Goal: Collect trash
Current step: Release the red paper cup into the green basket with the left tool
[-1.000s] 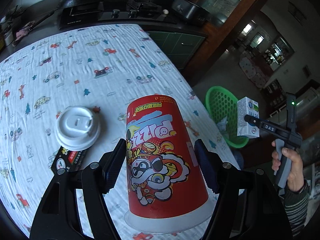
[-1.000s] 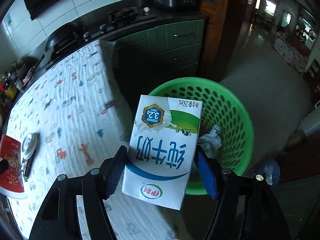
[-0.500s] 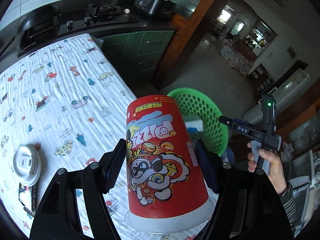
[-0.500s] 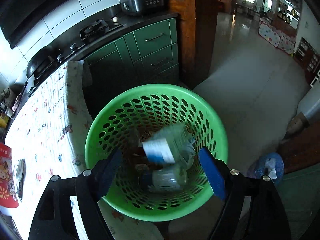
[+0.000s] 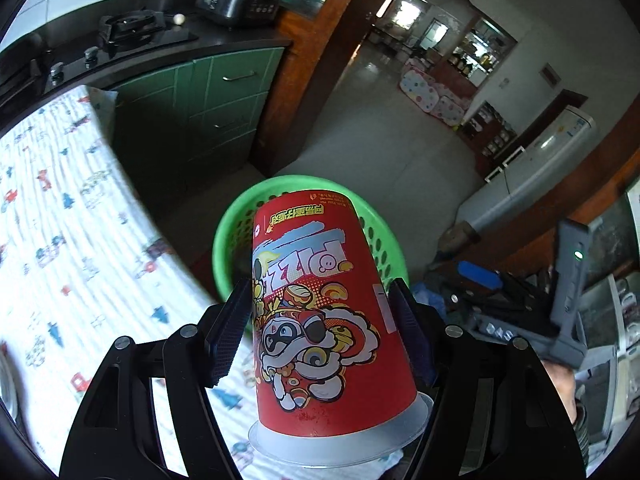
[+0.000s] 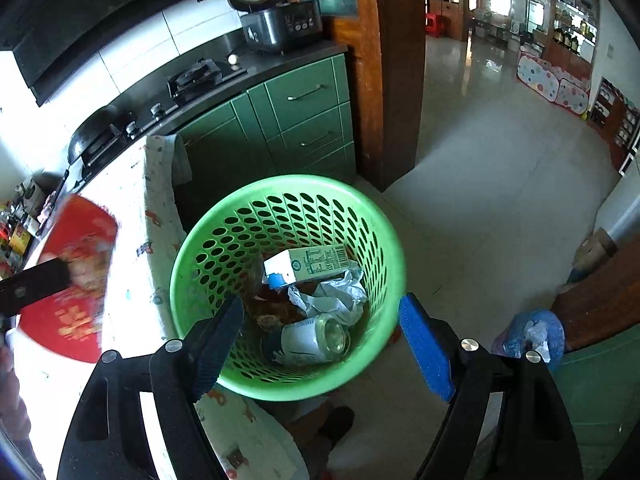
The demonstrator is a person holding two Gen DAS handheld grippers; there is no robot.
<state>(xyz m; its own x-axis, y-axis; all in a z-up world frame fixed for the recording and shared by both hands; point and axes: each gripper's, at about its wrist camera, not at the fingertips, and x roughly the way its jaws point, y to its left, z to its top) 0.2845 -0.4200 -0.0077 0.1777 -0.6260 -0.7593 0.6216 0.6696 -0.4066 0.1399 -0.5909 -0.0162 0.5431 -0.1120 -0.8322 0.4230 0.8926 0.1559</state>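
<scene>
Tablecloth [image 5: 60, 240] with small car prints filled the left of the left wrist view, draped over the table edge. We held the red paper cup [image 5: 316, 312] upside down in the left gripper [image 5: 320, 332], both pads pressed on its sides, its white rim toward the camera. Behind the cup stood the green basket [image 5: 228, 236], on the floor just beside the table. At the far right of that view we noted the right gripper's [image 6: 320, 340] grey body, partly hidden.

In the right wrist view the cup appeared blurred at the left edge, over the cloth. The basket sat centre, holding the milk carton [image 6: 308, 264], crumpled paper [image 6: 340, 296] and a can [image 6: 308, 340] lying on its side. The right gripper's jaws had just been opening; they stood wide with nothing between them, above the basket's near rim.
</scene>
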